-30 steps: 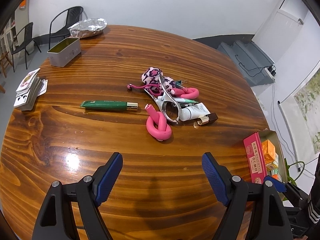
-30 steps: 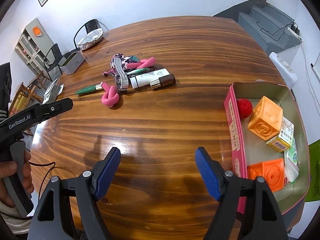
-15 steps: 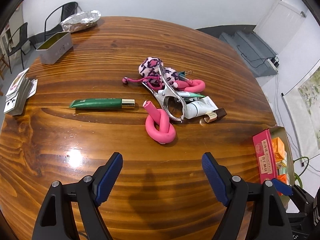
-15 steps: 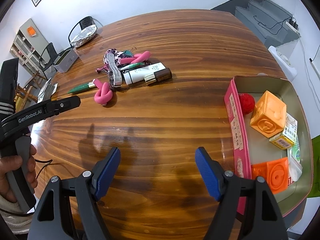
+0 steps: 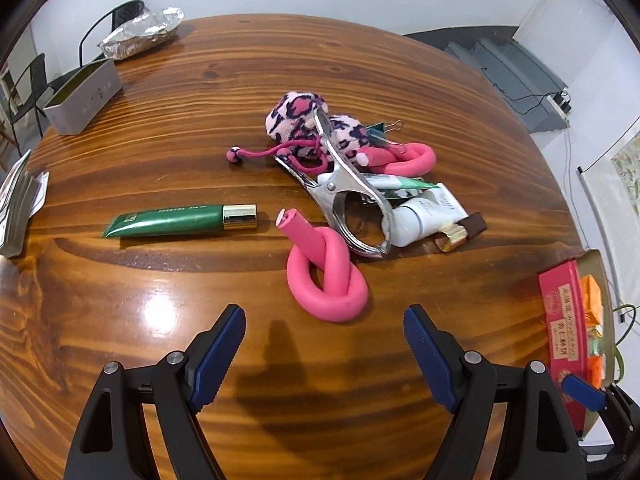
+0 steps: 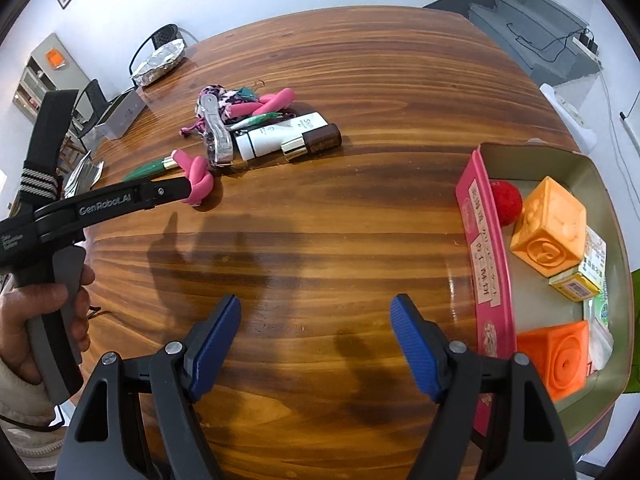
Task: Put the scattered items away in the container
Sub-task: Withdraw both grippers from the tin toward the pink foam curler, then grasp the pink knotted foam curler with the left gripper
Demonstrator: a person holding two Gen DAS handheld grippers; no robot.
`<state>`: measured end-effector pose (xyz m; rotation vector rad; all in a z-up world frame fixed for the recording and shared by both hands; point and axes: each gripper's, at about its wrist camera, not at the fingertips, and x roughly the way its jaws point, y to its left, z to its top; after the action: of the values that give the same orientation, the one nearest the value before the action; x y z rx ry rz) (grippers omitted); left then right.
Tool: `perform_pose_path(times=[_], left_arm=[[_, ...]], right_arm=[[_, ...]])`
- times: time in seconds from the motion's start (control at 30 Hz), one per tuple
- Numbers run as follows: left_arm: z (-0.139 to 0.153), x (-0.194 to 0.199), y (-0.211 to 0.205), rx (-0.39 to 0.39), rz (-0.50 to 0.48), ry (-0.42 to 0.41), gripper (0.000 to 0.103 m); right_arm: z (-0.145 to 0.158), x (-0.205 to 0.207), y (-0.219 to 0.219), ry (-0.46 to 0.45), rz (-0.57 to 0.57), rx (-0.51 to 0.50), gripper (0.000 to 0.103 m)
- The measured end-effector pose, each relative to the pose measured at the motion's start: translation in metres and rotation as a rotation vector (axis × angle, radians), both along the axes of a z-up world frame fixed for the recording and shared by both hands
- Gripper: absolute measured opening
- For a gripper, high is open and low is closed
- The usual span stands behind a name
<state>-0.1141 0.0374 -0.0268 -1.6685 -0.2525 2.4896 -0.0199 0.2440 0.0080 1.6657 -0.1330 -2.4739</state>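
Just beyond left gripper, jaws wide and empty: knotted pink foam roller on wooden table. Left of roller, green tube. Right of roller, touching it, metal clamp, then white tube; leopard scrunchie behind. Far right of roller, pink-walled container holding orange blocks. Right gripper spread open, empty, above bare wood left of container.
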Motion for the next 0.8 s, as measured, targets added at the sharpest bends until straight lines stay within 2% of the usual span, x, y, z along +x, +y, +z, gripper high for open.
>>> perform_pose_path(times=[0.37,0.8], left_arm=[[-0.025,-0.021,0.004,-0.046,-0.009,-0.038,0.083],[-0.026,-0.018,0.001,-0.107,-0.049,0.033,0.083]], right_arm=[[-0.013,-0.014,0.000,-0.035,-0.003,0.009,0.080],[-0.019,-0.028,-0.005,-0.048,0.016,0.020,0.080]])
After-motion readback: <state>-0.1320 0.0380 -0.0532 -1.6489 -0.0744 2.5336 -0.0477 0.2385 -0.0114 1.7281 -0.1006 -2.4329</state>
